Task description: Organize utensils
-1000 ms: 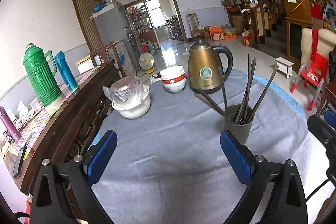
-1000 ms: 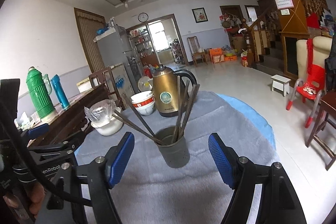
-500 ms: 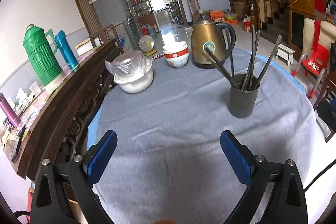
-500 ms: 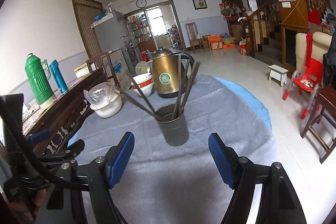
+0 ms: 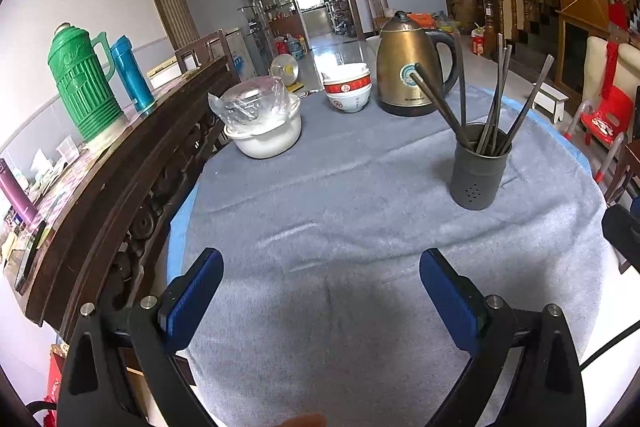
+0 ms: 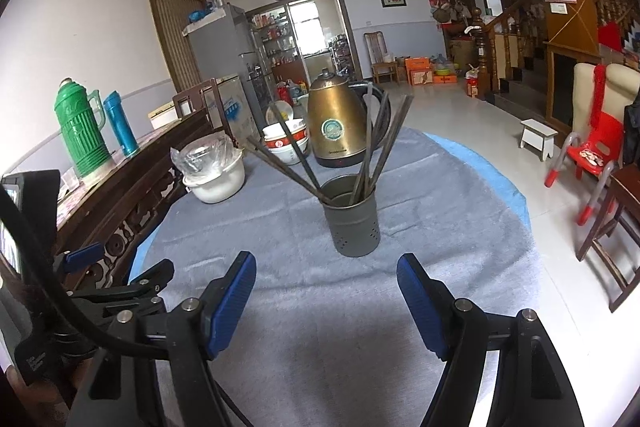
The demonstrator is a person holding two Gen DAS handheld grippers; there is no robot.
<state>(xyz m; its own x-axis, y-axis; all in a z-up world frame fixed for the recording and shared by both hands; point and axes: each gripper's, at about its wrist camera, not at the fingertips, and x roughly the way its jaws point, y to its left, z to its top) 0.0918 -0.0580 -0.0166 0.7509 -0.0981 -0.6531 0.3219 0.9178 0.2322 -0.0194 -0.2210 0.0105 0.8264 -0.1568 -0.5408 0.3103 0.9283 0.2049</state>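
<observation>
A dark grey perforated holder [image 5: 478, 169] [image 6: 353, 217] stands upright on the grey tablecloth with several dark chopsticks [image 5: 494, 99] [image 6: 370, 151] fanning out of it. My left gripper [image 5: 320, 297] is open over bare cloth, well short of the holder, which sits ahead to its right. My right gripper [image 6: 326, 301] is also open, nothing between its blue pads, with the holder a short way ahead and centred. The left gripper [image 6: 80, 255] shows at the left edge of the right wrist view.
Behind the holder stand a brass kettle [image 5: 412, 67], stacked red-rimmed bowls [image 5: 347, 91] and a white bowl under plastic wrap [image 5: 262, 123]. A dark wooden sideboard [image 5: 120, 179] with a green thermos [image 5: 80, 83] runs along the left. The round table's edge [image 6: 516, 195] drops off at right.
Both grippers have pulled back and sunk a little, so the holder, kettle and bowls now sit farther ahead. Both jaws stay as wide as before. The chopsticks have not moved.
</observation>
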